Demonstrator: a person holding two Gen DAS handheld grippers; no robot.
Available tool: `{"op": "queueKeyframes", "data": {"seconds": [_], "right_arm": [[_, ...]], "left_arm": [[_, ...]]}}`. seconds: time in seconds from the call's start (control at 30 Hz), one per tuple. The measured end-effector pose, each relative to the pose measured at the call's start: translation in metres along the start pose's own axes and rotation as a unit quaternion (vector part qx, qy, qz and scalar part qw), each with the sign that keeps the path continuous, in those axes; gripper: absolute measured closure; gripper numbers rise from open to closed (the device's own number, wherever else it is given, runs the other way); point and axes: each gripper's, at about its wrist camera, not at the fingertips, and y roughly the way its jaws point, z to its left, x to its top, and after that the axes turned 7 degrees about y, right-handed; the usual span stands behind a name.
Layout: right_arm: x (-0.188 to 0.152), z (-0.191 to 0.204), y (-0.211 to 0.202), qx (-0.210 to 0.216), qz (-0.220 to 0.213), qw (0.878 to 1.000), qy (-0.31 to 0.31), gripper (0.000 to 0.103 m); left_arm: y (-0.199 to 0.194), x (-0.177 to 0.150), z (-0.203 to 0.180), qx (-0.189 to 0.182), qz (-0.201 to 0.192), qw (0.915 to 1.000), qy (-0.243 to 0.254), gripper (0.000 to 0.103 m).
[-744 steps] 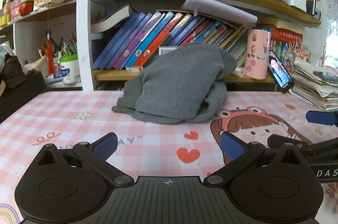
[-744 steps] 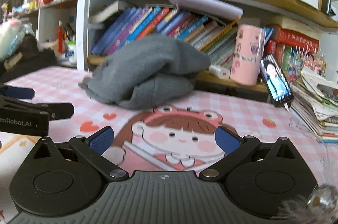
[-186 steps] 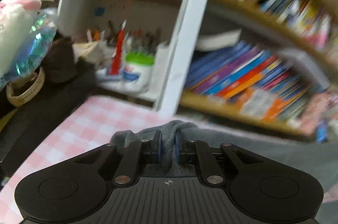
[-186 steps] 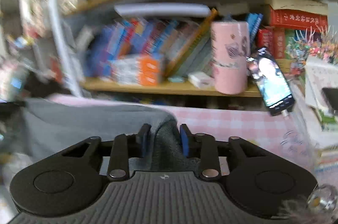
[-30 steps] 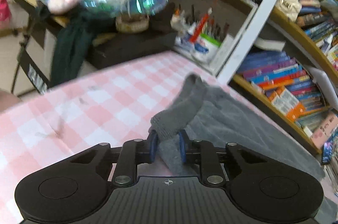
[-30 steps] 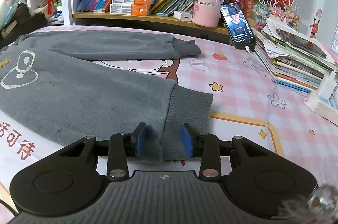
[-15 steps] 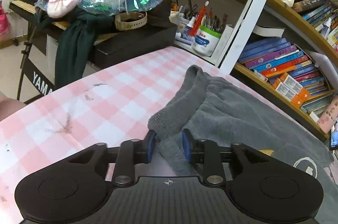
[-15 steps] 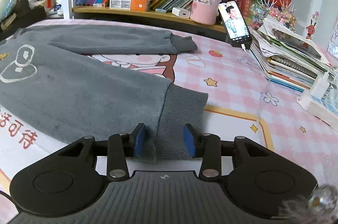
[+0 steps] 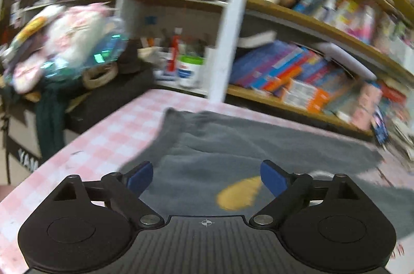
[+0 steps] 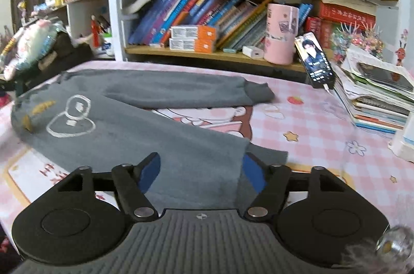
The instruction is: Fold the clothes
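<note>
A pair of grey sweatpants (image 10: 145,129) lies spread flat on the pink checked table, waist to the left, with a white outline print and yellow marks. The near leg ends in a ribbed cuff (image 10: 266,155); the far leg (image 10: 181,90) lies behind it. My right gripper (image 10: 201,170) is open just above the near leg by its cuff, holding nothing. My left gripper (image 9: 205,179) is open above the waist end of the pants (image 9: 233,152), near a yellow print (image 9: 239,193), holding nothing. The left wrist view is blurred.
A bookshelf (image 10: 207,51) full of books runs along the back edge. A pink cup (image 10: 280,33) and a propped phone (image 10: 315,61) stand at the back right. A pile of magazines (image 10: 375,98) lies on the right. A dark keyboard with bags (image 9: 77,93) flanks the table's left edge.
Both grippers have opened and let go of the pants: the left released the waist end, the right released the cuff. Both have lifted slightly; the left one is swinging right.
</note>
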Motion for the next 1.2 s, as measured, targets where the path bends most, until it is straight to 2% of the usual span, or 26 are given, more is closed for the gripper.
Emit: {"op": "queueKeyframes", "data": {"seconds": [0.1, 0.37, 0.73, 1.2], "right_arm": [[0.001, 0.001, 0.001, 0.006, 0.005, 1.0, -0.001, 0.029], [0.001, 0.0, 0.005, 0.007, 0.01, 1.0, -0.005, 0.027], [0.015, -0.001, 0.016, 0.017, 0.026, 0.999, -0.026, 0.024], [0.046, -0.031, 0.048, 0.024, 0.059, 0.998, -0.022, 0.024]], "left_arm": [[0.01, -0.003, -0.015, -0.02, 0.014, 0.9995, 0.022, 0.005], [0.017, -0.01, -0.035, -0.025, 0.032, 0.9976, 0.056, 0.004], [0.028, -0.007, -0.041, -0.026, 0.05, 0.995, 0.083, 0.002], [0.056, 0.02, -0.044, -0.025, 0.069, 0.9895, 0.125, 0.0]]}}
